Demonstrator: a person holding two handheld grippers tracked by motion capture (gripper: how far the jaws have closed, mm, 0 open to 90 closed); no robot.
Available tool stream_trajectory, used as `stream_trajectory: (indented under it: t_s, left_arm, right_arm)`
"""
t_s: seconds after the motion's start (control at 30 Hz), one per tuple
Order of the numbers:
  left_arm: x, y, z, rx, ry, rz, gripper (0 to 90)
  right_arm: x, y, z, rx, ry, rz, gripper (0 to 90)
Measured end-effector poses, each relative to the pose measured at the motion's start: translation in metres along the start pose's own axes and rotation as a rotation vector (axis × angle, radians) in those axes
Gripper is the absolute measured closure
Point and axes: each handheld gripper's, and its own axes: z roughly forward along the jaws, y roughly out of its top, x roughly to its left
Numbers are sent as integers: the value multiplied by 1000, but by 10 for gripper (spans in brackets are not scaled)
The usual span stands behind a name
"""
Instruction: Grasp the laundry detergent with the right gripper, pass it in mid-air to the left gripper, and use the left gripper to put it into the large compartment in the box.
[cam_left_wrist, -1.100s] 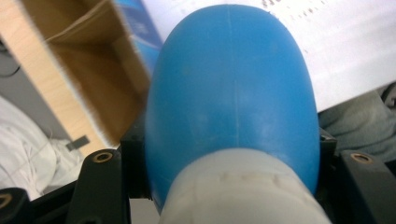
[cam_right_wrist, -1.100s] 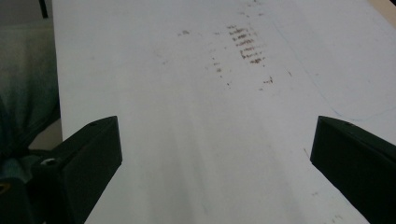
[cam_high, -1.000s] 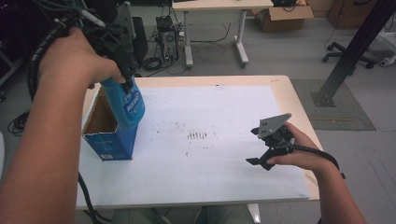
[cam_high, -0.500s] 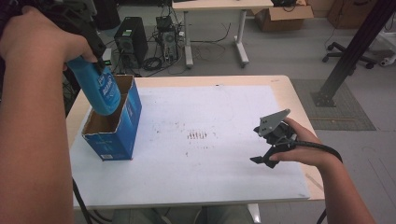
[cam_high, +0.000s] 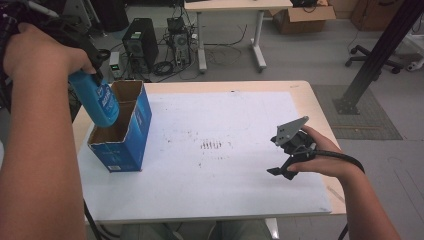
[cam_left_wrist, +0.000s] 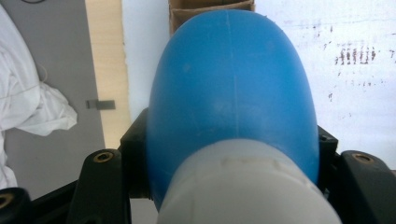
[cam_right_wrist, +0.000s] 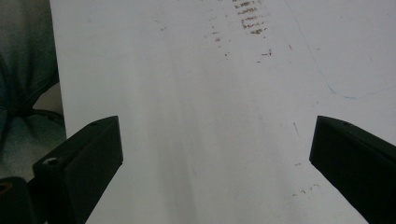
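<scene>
Blue bottle (cam_high: 97, 102), and it is hanging at the left of the high view, its rounded bottom dipping just over the open top of the blue cardboard box (cam_high: 122, 132). The left gripper (cam_high: 82, 52) is clamping it by the neck, jaws narrowed tight on either side of it. In the left gripper view the bottle (cam_left_wrist: 231, 88) is swelling up from between the black jaws, white collar at the bottom edge of the frame, blue body bulging toward the top, and the brown inner rim of the box (cam_left_wrist: 210, 14) is peeking out behind it at the top centre.

Against a second ago, the bottle is sitting further toward the left edge of the high view; back then it was hanging in front of the box's far wall, and now it is leaning over the left side of the box opening. The left forearm is covering more of the left edge too. The box itself is staying put on the white sheet (cam_high: 235, 120) that is covering the table (cam_high: 310, 95).

Over at the lower right, the right gripper (cam_high: 282, 170) is keeping still in the person's hand just above the sheet, jaws spread wide with nothing between them. The right gripper view is showing those two jaws far apart over the bare white sheet (cam_right_wrist: 196, 116), with dark smudges near the top.

As for writing: there is white print on the bottle's label and on the lower corner of the box, but it is too small to read.
</scene>
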Motion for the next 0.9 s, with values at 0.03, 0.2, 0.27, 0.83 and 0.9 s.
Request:
stream_trajectory:
  t_s: [0.03, 0.2, 0.27, 0.83, 0.9]
  left_arm:
    - [1, 1, 3, 3, -3, 1, 386]
    - [4, 3, 16, 11, -10, 1, 386]
    - [5, 4, 22, 13, -16, 1, 386]
    - [14, 9, 84, 55, -24, -3, 386]
    - [13, 9, 91, 60, -27, -5, 386]
  right_arm:
    - [0, 0, 1, 0, 0, 1, 27]
    - [1, 1, 2, 5, 2, 1, 27]
    - [1, 1, 3, 4, 4, 2, 27]
    - [2, 2, 11, 17, 26, 9, 28]
    - [2, 3, 12, 18, 31, 15, 28]
